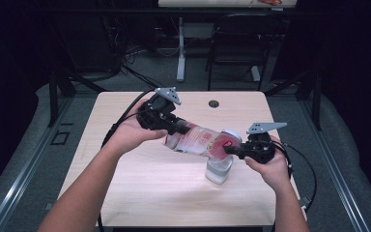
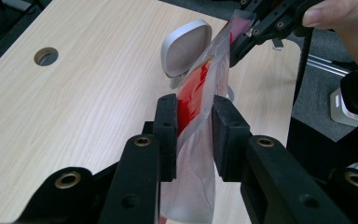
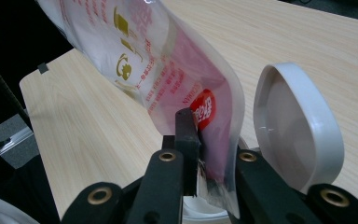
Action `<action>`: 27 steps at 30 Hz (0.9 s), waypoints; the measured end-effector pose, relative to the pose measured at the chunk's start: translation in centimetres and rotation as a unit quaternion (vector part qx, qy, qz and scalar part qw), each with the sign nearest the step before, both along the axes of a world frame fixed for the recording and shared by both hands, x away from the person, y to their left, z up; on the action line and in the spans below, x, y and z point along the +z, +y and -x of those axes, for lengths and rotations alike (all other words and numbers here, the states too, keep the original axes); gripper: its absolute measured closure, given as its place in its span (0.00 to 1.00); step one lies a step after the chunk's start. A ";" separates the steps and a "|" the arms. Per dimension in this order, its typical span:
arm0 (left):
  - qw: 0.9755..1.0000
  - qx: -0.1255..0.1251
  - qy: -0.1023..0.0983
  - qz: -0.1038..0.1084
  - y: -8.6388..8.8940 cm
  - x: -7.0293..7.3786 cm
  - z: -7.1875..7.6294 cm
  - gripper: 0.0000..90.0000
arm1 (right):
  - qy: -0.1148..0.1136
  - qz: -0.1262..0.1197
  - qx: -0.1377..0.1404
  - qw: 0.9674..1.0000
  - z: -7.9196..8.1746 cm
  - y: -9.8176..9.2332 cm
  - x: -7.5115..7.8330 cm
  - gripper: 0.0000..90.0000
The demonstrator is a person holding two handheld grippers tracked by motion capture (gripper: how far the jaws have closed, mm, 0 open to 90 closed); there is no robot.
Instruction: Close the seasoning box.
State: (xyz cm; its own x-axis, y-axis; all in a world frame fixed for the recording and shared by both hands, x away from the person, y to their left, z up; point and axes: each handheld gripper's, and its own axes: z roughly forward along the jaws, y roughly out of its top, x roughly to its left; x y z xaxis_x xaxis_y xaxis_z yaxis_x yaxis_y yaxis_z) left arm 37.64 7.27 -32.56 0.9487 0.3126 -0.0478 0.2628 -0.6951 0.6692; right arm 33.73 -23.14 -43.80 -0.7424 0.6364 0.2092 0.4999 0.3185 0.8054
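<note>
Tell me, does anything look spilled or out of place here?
Nothing stands out. The left gripper and right gripper hold a plastic pouch tilted over an open container, its flip lid up. No spill shows on the table.

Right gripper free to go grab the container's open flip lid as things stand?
Probably not. The right gripper is shut on the lower end of the refill pouch, held over the container. The lid stands unobstructed beside it, but the pouch must be released first.

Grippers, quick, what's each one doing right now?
Left gripper: closed on one end of the plastic pouch.
Right gripper: closed on the pouch's other end, over the open white container.
</note>
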 end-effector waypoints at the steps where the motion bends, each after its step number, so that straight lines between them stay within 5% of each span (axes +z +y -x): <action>1: 1.000 0.000 0.000 0.000 0.0 0.0 0.0 0.82 | 0.000 0.000 0.000 1.000 0.0 0.0 0.0 0.96; 27: 1.000 0.002 0.000 0.005 -0.3 0.1 -0.1 0.82 | 0.005 -0.002 0.002 1.000 -0.2 -0.2 -0.1 0.95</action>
State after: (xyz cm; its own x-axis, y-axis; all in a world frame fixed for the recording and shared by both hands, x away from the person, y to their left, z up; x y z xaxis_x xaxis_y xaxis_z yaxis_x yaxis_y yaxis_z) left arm 37.73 7.00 -32.48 0.9472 0.3167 -0.0507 0.2659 -0.6870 0.6763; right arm 33.88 -23.36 -43.94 -0.7433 0.6322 0.2188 0.5067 0.3185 0.8012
